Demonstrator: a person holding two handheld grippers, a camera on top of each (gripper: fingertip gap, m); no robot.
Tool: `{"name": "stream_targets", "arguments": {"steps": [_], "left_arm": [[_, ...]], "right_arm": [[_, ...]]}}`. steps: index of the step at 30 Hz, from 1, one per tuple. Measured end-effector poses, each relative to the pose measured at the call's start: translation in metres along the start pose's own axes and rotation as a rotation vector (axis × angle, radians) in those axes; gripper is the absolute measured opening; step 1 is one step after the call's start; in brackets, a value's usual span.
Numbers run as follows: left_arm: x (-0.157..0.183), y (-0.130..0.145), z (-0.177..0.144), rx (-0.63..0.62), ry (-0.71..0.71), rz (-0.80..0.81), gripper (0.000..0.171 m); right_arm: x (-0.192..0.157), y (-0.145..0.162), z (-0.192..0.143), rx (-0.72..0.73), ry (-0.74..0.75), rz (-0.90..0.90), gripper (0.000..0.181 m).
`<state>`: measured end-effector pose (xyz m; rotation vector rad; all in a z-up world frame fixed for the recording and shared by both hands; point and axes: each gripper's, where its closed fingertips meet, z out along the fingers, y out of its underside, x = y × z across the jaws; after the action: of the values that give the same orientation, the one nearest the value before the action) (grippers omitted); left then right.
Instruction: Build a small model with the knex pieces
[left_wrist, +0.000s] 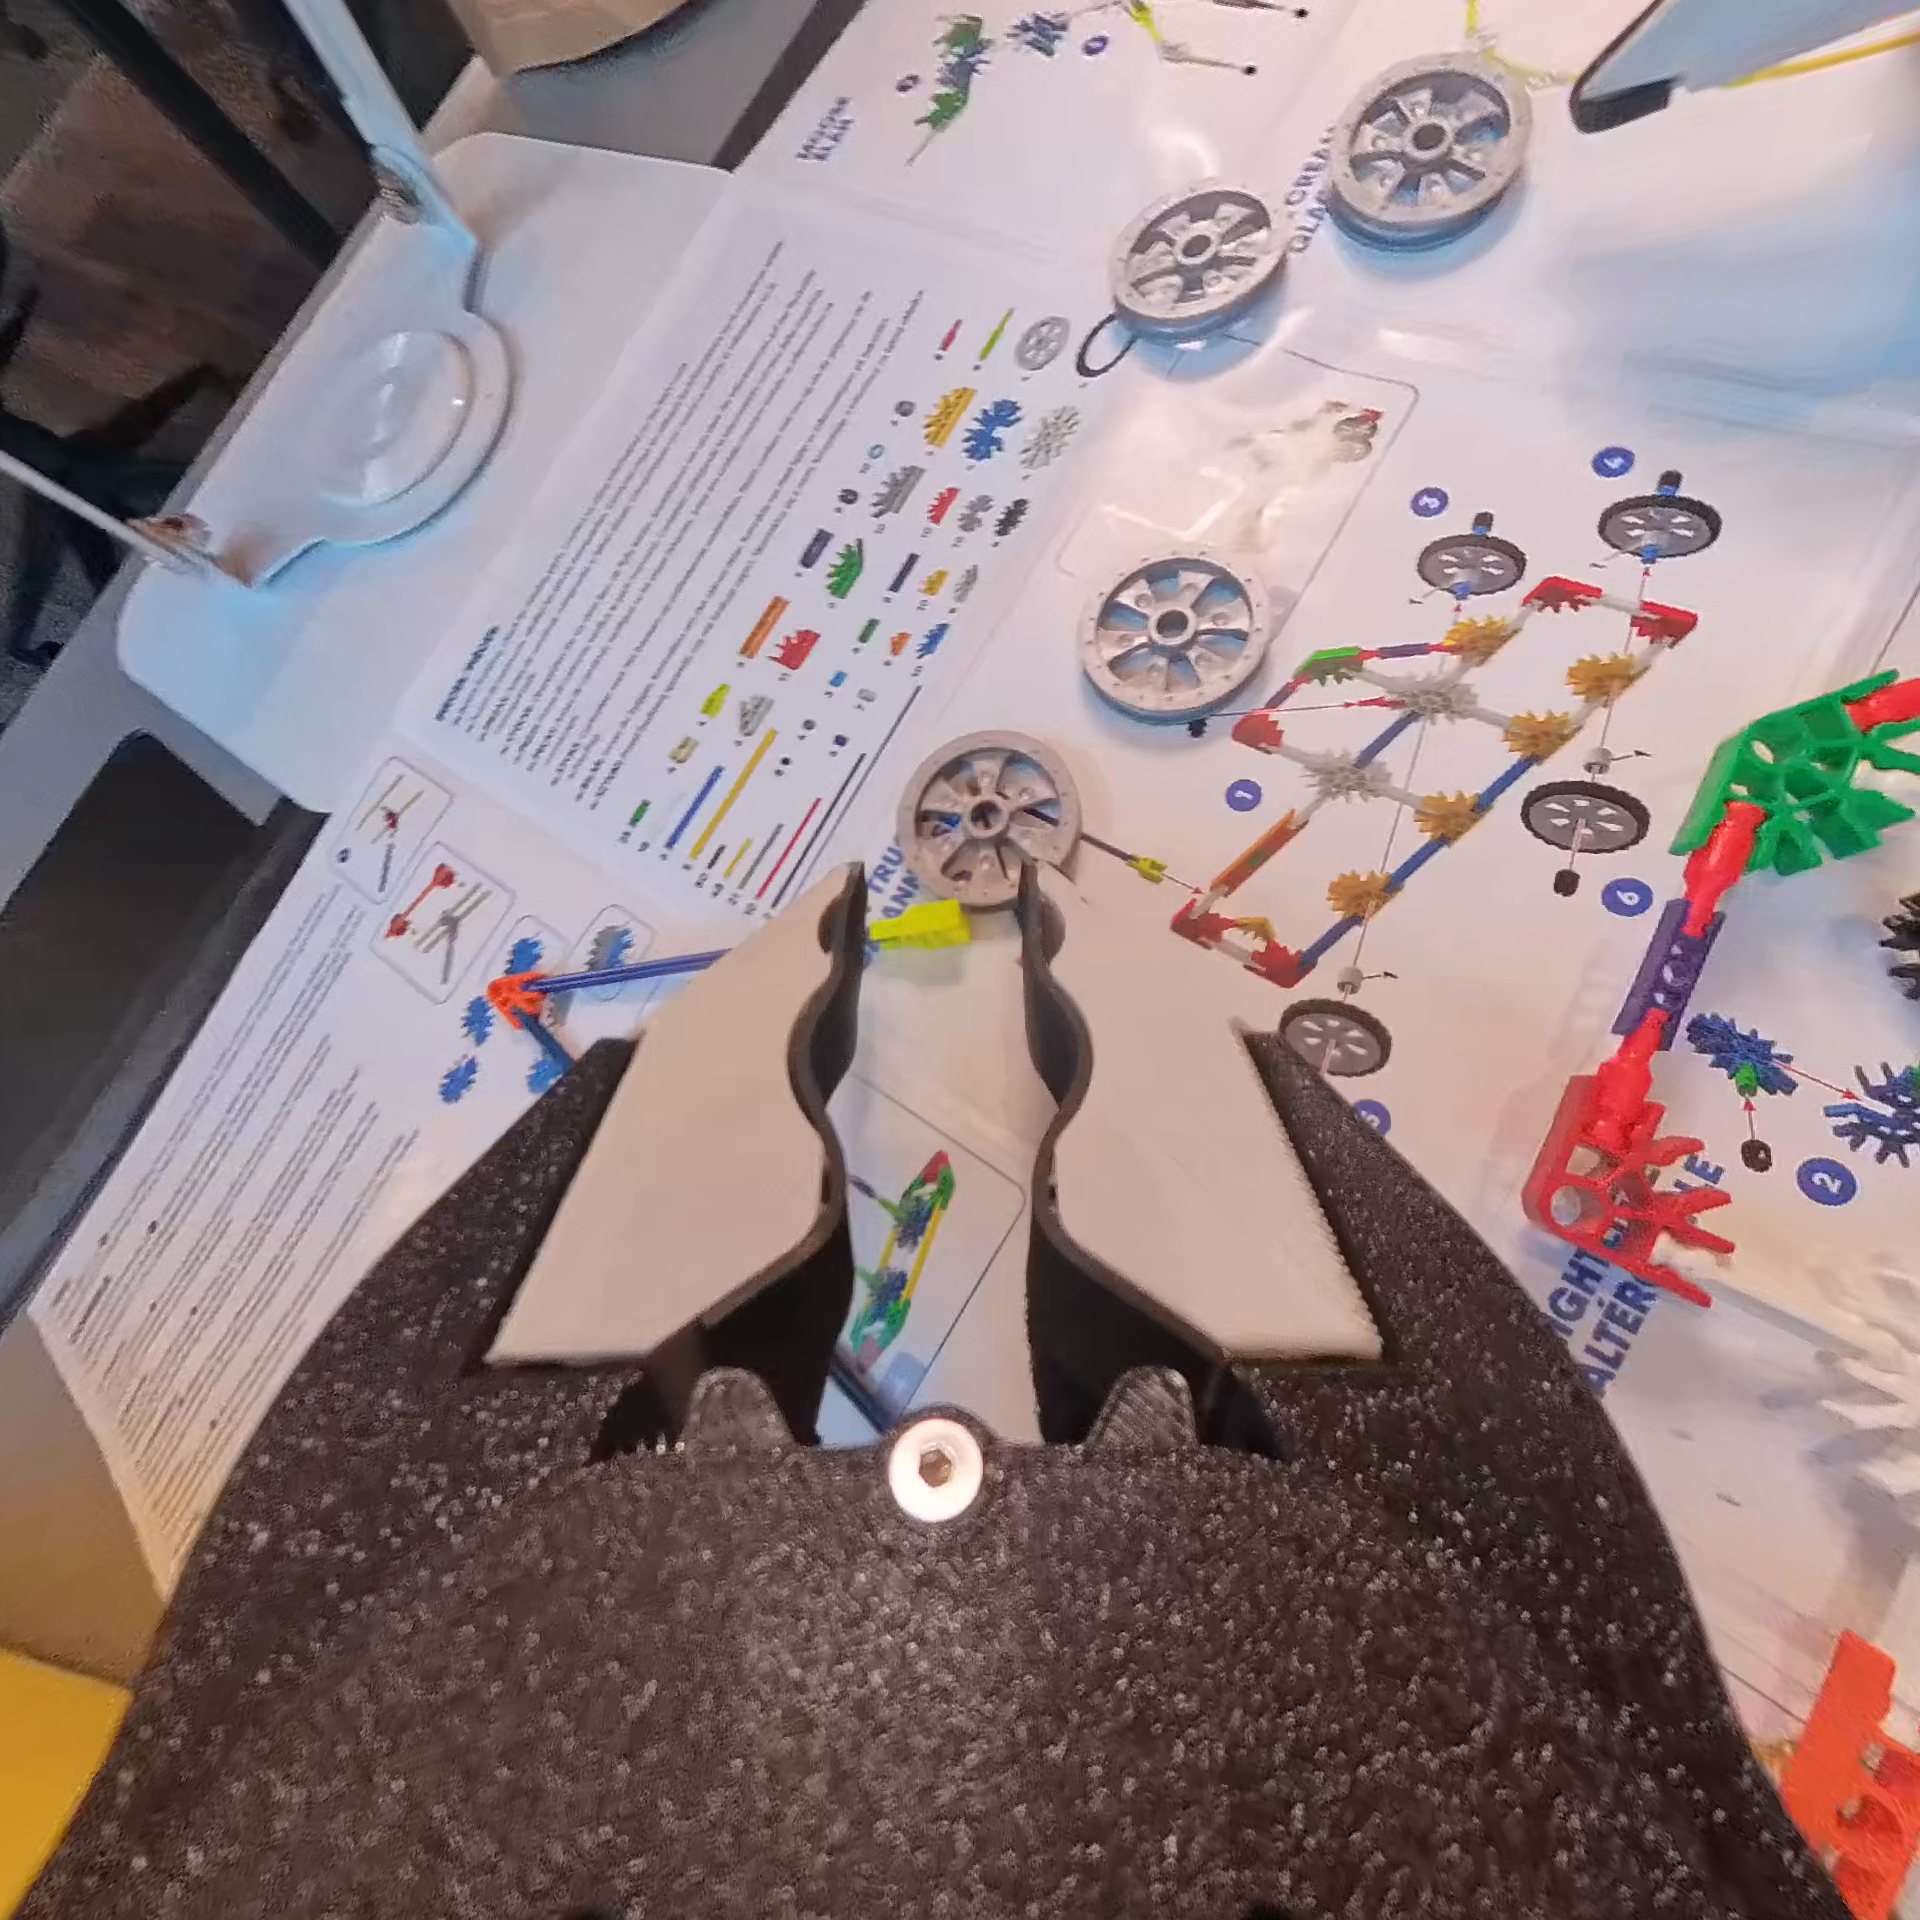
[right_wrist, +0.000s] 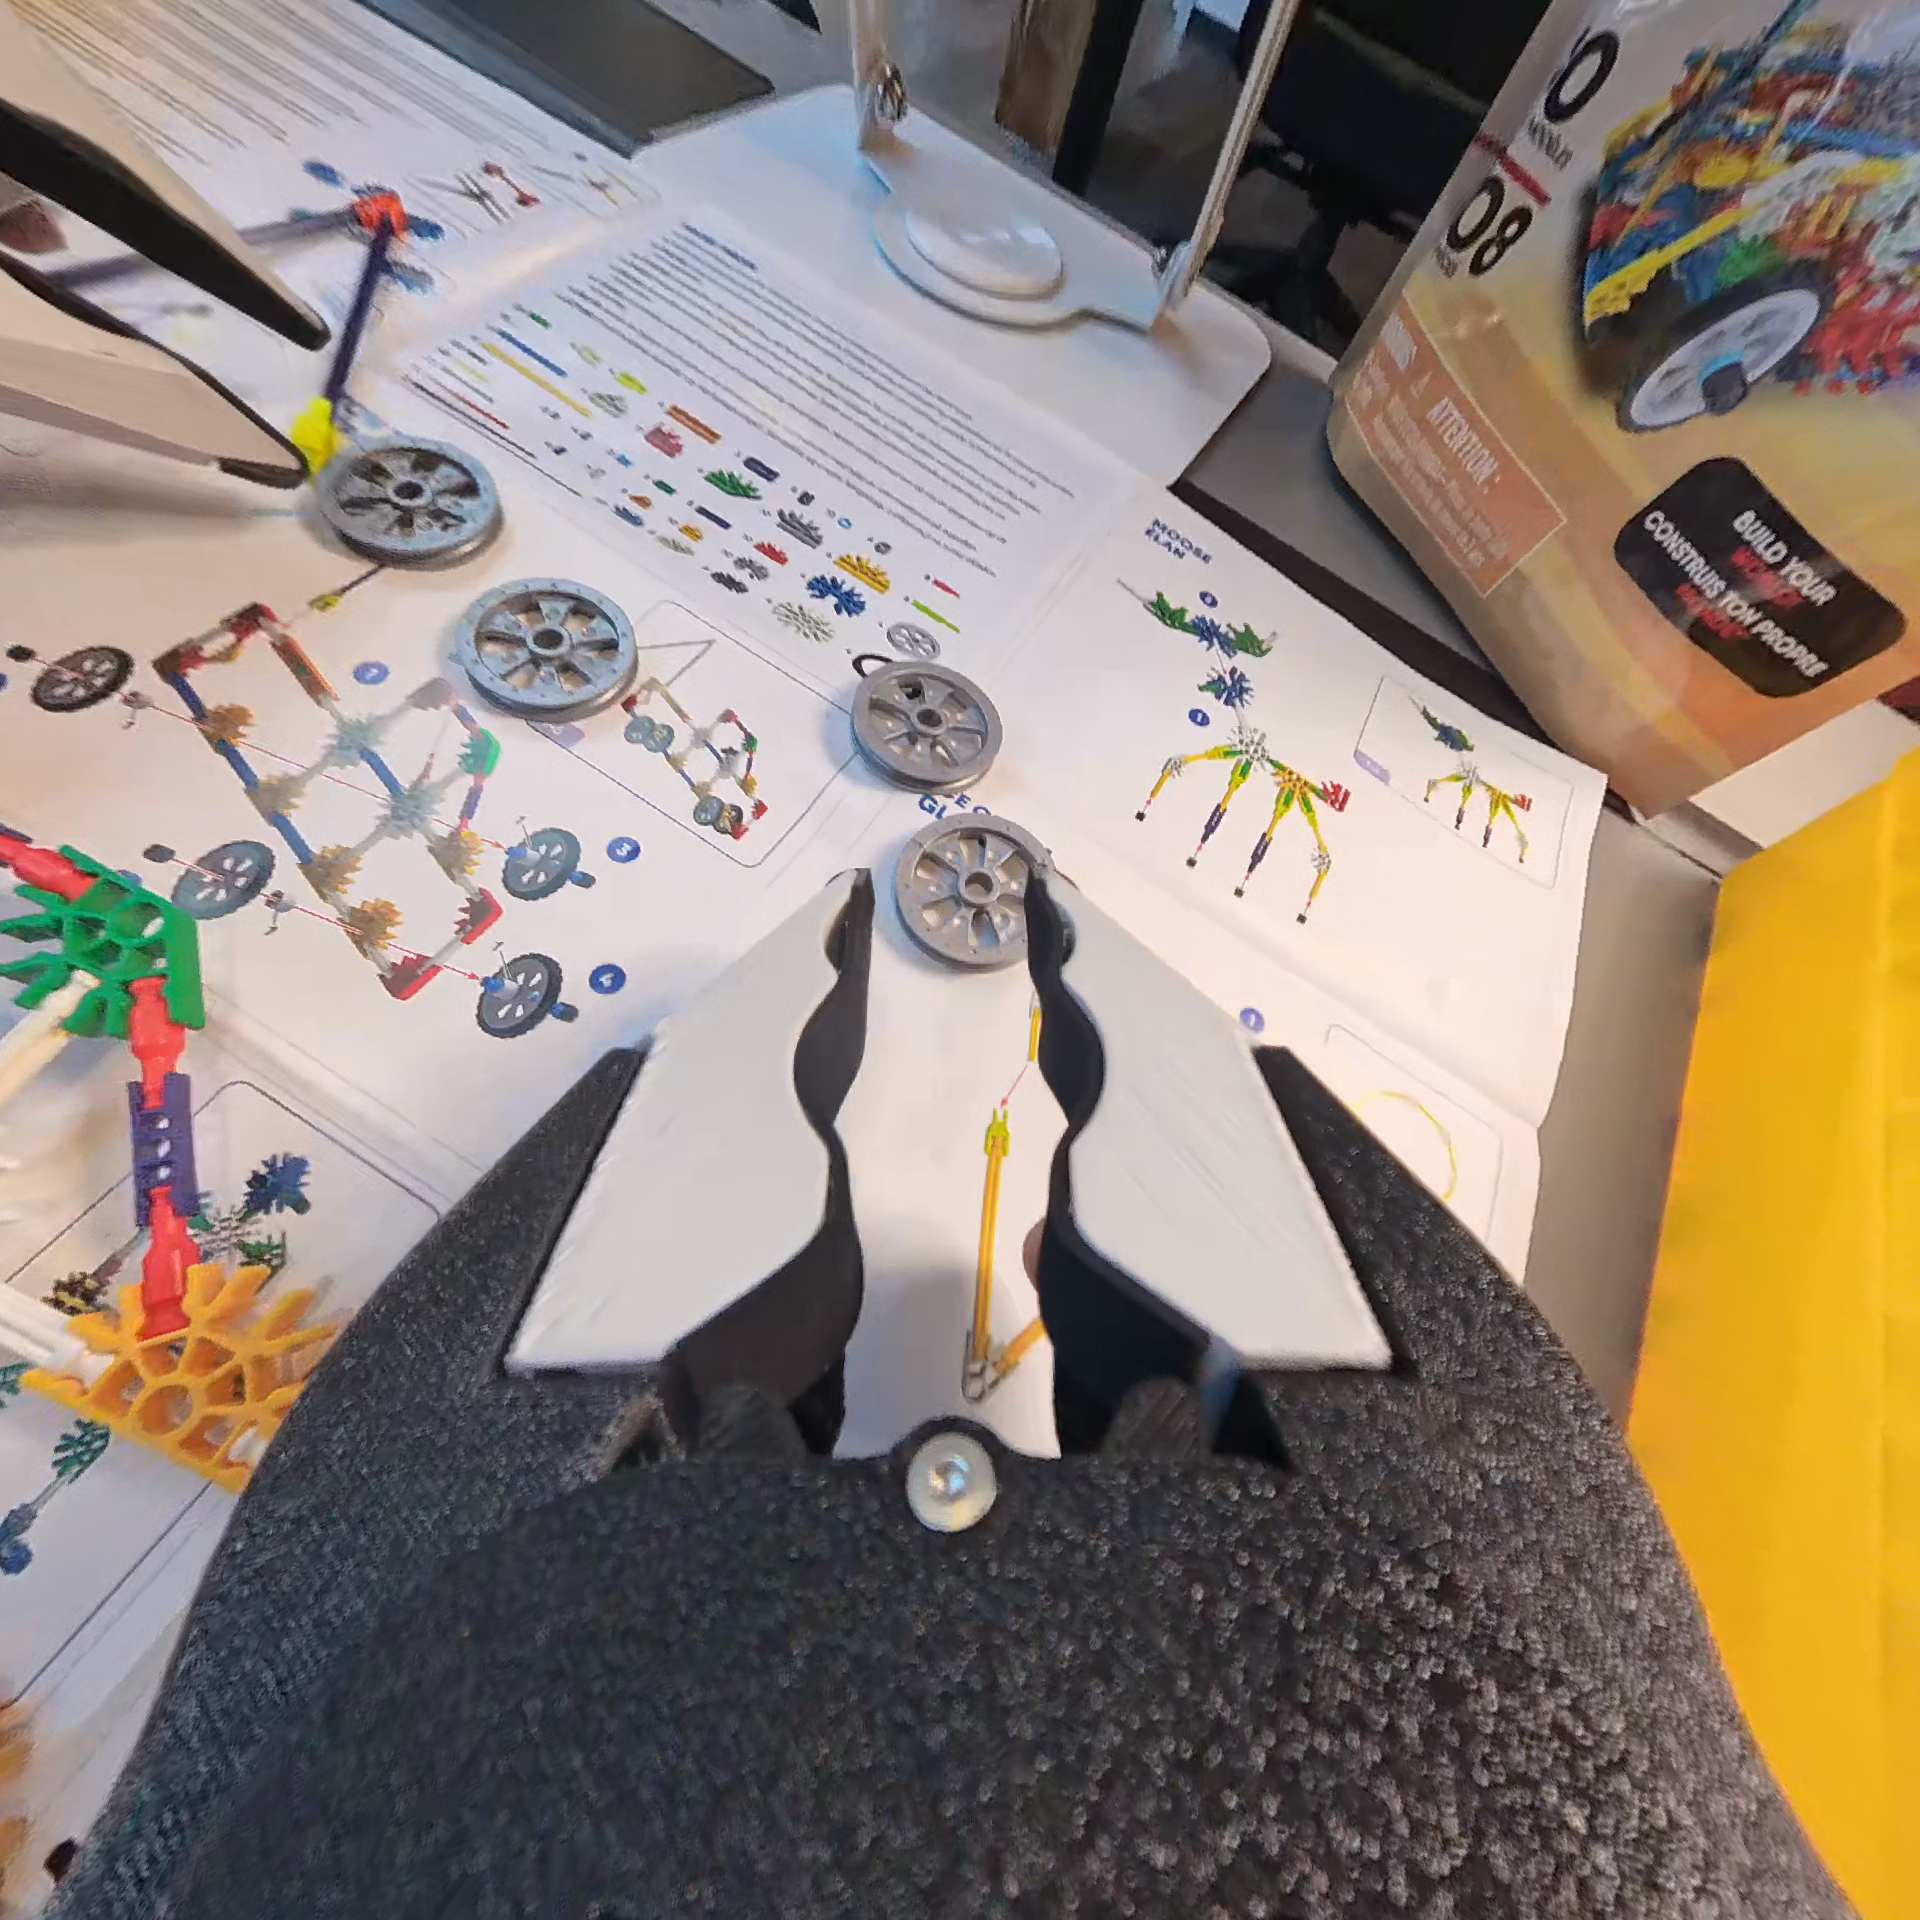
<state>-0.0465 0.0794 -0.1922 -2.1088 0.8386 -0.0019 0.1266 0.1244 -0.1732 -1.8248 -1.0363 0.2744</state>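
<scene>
Green-and-red construction-toy frame (left_wrist: 1808, 790) cut off at right picture edge.

Grey spoked wheels (right_wrist: 548, 649) showing against white instruction sheet (right_wrist: 1049, 540); yellow connector (left_wrist: 920, 923) on blue rod (left_wrist: 623, 974); yellow bin (right_wrist: 1808, 1247) glowing at edge.

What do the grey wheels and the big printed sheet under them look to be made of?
Grey wheels: likely moulded plastic with a silvery, slightly glossy finish, judging by crisp spokes and soft highlights. Printed sheet: paper, matte to faintly sheened, with visible fold creases.
</scene>
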Motion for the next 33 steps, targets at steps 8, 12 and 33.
{"name": "stream_targets", "arguments": {"steps": [8, 12, 33], "left_arm": [[-0.014, -0.027, -0.077, 0.278, -0.023, -0.176, 0.031], [-0.001, -0.012, -0.116, 0.363, -0.03, -0.187, 0.034], [0.015, 0.046, -0.118, 0.301, 0.033, -0.328, 0.053]], "right_arm": [[-0.009, -0.017, -0.011, 0.106, -0.048, 0.021, 0.028], [-0.011, -0.016, -0.009, 0.106, -0.069, 0.027, 0.028], [-0.077, -0.011, -0.006, 0.066, -0.261, -0.215, 0.023]]}}
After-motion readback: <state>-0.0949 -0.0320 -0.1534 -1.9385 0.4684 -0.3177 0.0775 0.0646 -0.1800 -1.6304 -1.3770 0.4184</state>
